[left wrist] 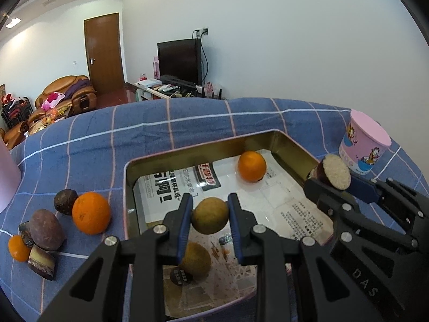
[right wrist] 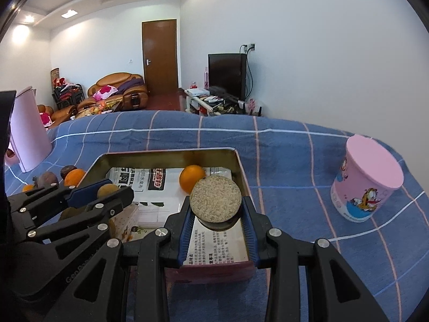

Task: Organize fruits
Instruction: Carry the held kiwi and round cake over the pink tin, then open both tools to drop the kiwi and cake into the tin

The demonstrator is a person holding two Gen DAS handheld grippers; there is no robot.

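left fingers: the left gripper (left wrist: 210,216) has its blue pads pressed on either side of a greenish-brown round fruit (left wrist: 210,216), held clear of the tin's floor.
right fingers: the right gripper (right wrist: 216,209) is clamped on a cut fruit piece (right wrist: 215,199), its pale grainy cut face turned toward the camera and its dark skin below.
key relation: both loads hang over the open gold tin (left wrist: 292,149); the left one sits over the near middle, the right one over the right-hand wall.
below the left fingers: a second greenish-brown fruit (left wrist: 197,259) lies almost directly underneath, so a straight drop would probably land on it.
tin contents: an orange (left wrist: 252,166) rests toward the far right corner on the newspaper lining (left wrist: 171,187).
free floor: the middle of the lining looks open, a likely spot for both releases.
outside the tin: to the left, on the blue checked bed cover (left wrist: 187,123), wait another orange (left wrist: 91,212), dark fruits and cut pieces.
far right: a pink cup (right wrist: 367,182) stands well apart.
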